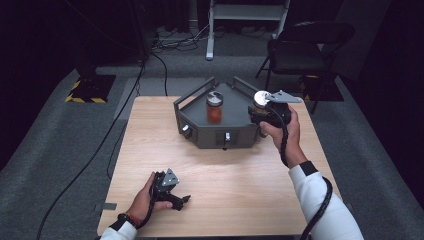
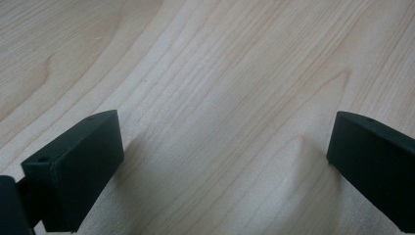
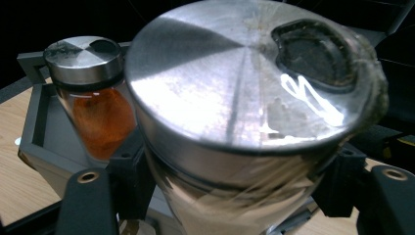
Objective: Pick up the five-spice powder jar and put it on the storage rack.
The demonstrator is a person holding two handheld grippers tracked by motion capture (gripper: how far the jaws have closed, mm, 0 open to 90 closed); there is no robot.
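A glass jar with a brushed steel lid (image 1: 260, 97) is held above the right end of a dark grey tray (image 1: 200, 136); my right gripper (image 1: 259, 112) is shut on its body. In the right gripper view this jar (image 3: 244, 98) looms between the two black jaws of the right gripper (image 3: 237, 196), its lid dented with a dark patch. A second jar of orange-red powder (image 1: 214, 107) (image 3: 95, 105) stands upright inside the tray (image 3: 36, 122). My left gripper (image 1: 183, 199) (image 2: 225, 161) lies on the wooden table (image 2: 220, 73) near the front left, open with nothing between its jaws.
The tray sits at the back middle of the table (image 1: 225, 190) and has raised walls with small knobs on its front face. A folding chair (image 1: 305, 45) and cables (image 1: 165, 45) are on the floor beyond the table.
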